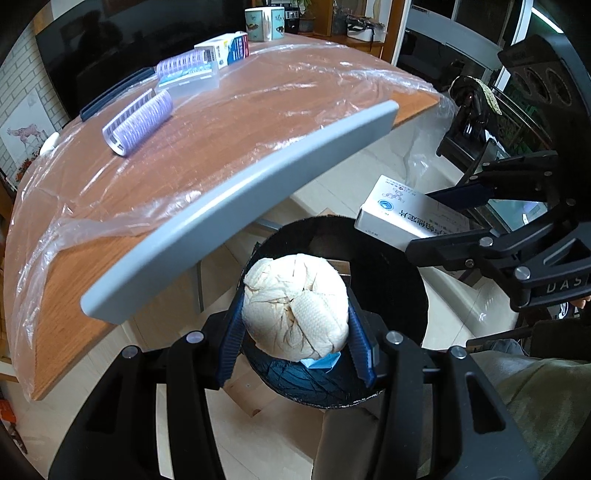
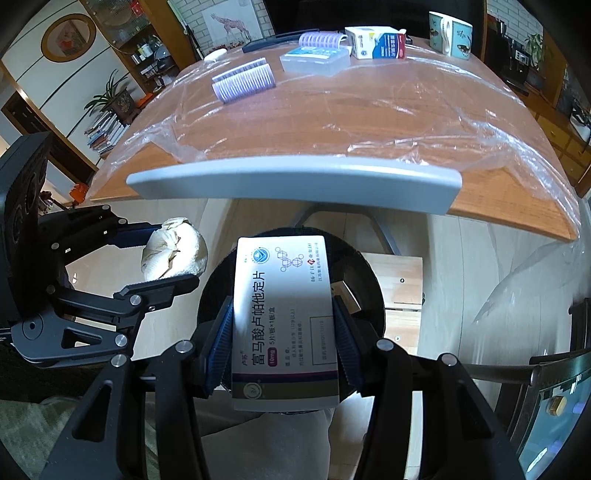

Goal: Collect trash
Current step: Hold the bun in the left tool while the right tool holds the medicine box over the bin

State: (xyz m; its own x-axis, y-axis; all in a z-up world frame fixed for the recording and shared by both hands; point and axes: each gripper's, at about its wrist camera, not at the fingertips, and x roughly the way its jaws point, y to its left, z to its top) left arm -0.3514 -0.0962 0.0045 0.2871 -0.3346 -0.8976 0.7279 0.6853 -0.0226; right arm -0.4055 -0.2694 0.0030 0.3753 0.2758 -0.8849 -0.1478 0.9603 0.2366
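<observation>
My left gripper [image 1: 295, 317] is shut on a crumpled ball of cream paper towel [image 1: 295, 306] and holds it over the open mouth of a black trash bin [image 1: 391, 295] on the floor below the table edge. The ball also shows in the right wrist view [image 2: 173, 251]. My right gripper [image 2: 284, 325] is shut on a white medicine box [image 2: 284, 317] with Chinese print, held above the same bin [image 2: 365, 280]. The box shows at the bin's right rim in the left wrist view [image 1: 399, 218]. A blue scrap [image 1: 321, 360] lies inside the bin.
The wooden table [image 2: 332, 122] is covered in clear plastic film, with a grey front edge strip [image 2: 295, 181]. On it lie purple hair rollers [image 2: 243, 83], a clear plastic case [image 2: 314, 59], a blue-white box [image 2: 376, 42] and a mug [image 2: 450, 33]. A wooden stool [image 2: 399, 291] stands beside the bin.
</observation>
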